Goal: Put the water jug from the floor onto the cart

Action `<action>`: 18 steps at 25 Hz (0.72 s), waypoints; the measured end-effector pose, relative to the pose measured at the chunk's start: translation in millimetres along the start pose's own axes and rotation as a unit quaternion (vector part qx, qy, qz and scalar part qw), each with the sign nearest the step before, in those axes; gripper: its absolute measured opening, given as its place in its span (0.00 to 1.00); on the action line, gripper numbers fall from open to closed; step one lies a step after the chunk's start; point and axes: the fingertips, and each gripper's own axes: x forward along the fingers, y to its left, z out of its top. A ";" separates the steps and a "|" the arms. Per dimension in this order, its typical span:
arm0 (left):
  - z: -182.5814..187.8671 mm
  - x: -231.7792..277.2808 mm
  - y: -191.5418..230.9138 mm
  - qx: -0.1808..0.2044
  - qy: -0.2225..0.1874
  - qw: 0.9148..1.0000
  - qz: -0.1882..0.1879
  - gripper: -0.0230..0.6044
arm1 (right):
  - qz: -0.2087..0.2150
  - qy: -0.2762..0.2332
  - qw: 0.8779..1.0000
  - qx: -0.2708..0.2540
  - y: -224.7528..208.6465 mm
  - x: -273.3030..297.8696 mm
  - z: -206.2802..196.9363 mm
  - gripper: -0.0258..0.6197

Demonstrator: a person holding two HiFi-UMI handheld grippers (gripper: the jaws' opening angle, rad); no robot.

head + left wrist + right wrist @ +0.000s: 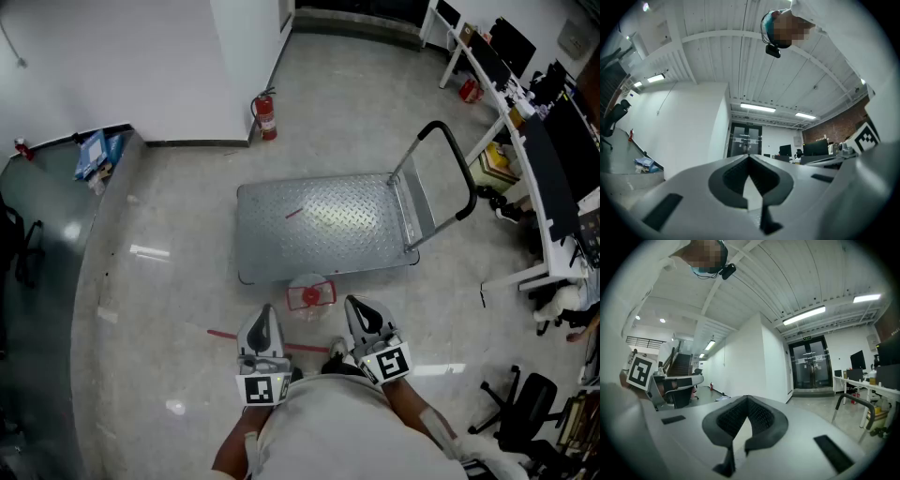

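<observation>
While the water jug (pixel 310 294) stands on the floor, touching or just beside the cart's (pixel 281 234) near edge, nothing grips it. Jug: clear body seen from above, red top. Left gripper (pixel 265 314) and right gripper (pixel 356 307) are held level on its near side, one on each flank. Both have jaws together and empty, probably poised ahead of the reach down.

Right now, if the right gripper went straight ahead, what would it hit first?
Probably nothing nearby: the right gripper points level, above the jug and cart. Far ahead stands the white wall, though depth is unclear.
</observation>
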 end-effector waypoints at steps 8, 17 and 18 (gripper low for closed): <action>2.2 0.7 1.2 0.003 -0.003 1.000 -0.003 0.04 | 0.001 0.000 1.000 0.002 1.4 3.3 -0.3 0.06; -2.0 3.1 3.4 0.003 0.003 1.000 -0.001 0.04 | 0.001 0.008 1.000 0.005 -3.1 10.0 -8.7 0.06; -2.0 3.1 4.2 0.004 0.004 1.000 -0.001 0.04 | -0.001 0.007 1.000 0.006 -4.1 11.6 -9.6 0.06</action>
